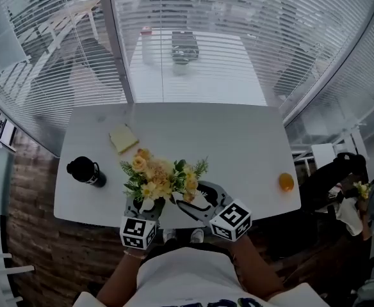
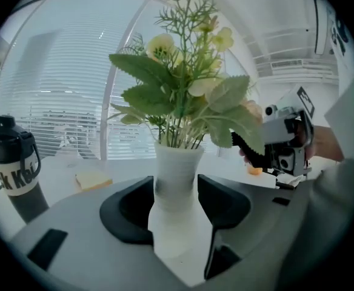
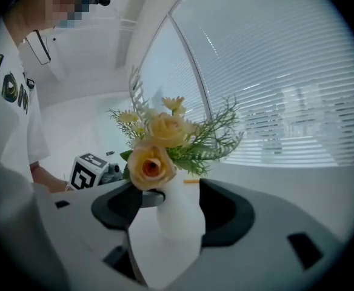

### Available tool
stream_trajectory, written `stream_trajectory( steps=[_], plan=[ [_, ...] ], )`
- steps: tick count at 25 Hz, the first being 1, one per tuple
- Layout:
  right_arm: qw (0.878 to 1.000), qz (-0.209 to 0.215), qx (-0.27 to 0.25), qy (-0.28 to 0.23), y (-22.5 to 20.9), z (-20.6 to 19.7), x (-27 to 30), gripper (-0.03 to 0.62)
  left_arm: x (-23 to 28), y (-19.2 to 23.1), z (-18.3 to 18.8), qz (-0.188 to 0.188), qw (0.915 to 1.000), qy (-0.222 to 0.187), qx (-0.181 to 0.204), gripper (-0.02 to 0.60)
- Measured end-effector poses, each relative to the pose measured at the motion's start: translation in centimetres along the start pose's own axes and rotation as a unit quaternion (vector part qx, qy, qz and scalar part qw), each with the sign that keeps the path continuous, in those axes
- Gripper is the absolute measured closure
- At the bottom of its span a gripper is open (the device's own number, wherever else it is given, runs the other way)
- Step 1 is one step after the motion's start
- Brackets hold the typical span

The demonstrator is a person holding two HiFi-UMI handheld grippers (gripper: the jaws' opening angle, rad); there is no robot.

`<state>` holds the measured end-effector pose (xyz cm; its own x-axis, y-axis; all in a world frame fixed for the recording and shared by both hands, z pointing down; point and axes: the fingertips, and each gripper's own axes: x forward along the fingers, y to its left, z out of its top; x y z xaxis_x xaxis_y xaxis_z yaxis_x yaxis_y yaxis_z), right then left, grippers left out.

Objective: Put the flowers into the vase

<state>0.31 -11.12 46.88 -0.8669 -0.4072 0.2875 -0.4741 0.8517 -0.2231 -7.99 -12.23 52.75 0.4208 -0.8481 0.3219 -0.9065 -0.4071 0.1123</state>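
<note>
Left claw (image 2: 176,191) grips vase (image 2: 177,162); bottle (image 2: 14,168) print unreadable.

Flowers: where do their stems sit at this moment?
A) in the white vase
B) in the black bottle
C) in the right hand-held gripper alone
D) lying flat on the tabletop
A: the flowers rise from the mouth of the white vase, as both gripper views show.
</note>
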Motion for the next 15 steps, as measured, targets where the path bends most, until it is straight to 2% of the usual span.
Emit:
stream_trajectory(
  steps=[4,11,15],
  plan=[
    [0.999,-0.036,-0.002,-0.006,-1.5,0.6,-1.8,0.318,-1.1,-0.6,1.3,0.001,0.9998,-0.012,-0.013,0.345],
    [0.995,-0.100,-0.016,-0.022,-3.0,1.9,-5.5,0.404,-3.8,-2.3,3.4,0.013,0.9987,-0.034,-0.036,0.371],
    [0.992,-0.118,-0.020,-0.032,-3.5,2.4,-7.5,0.435,-4.2,-2.9,3.4,0.021,0.9984,-0.034,-0.041,0.374]
  ],
)
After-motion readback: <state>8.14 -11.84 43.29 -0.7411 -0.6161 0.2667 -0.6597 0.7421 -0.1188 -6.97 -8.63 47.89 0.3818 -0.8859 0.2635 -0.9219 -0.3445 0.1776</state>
